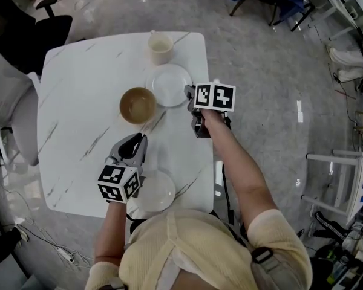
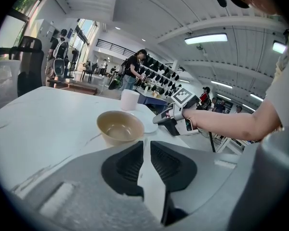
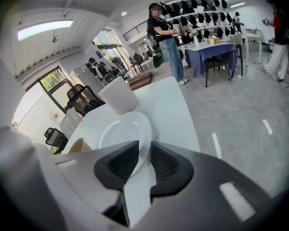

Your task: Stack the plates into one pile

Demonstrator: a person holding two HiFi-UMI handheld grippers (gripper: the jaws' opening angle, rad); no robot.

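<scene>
Plates, two of them, and no pile yet. From the head view I have the far plate point(image 1: 169, 84) lying on the counter point(image 1: 78, 101), just beside a tan bowl point(image 1: 138, 105) and just below a white cup point(image 1: 160, 46). The near plate point(image 1: 154, 192) sits well apart from it, at the counter's near edge. My right gripper point(image 1: 190, 94) is at the far plate's right rim. My left gripper point(image 1: 138, 142) hangs over bare counter between the bowl and the near plate, holding neither.

Over to the left gripper view: the jaws are drawn almost together, with only a slit between the pads and nothing in it but counter showing through. That gripper is empty. Ahead I see the bowl, the cup behind it, and the right gripper on the far plate's edge.

Right gripper view now: the far plate's rim runs straight between the two pads and fills the gap, so I read this gripper as clamped on that rim. Whether the plate has left the counter I cannot tell from here.

My call on progress: the grasp is made and everything else is left. I have to lift the far plate, carry it past the bowl and set it squarely on the near plate.
</scene>
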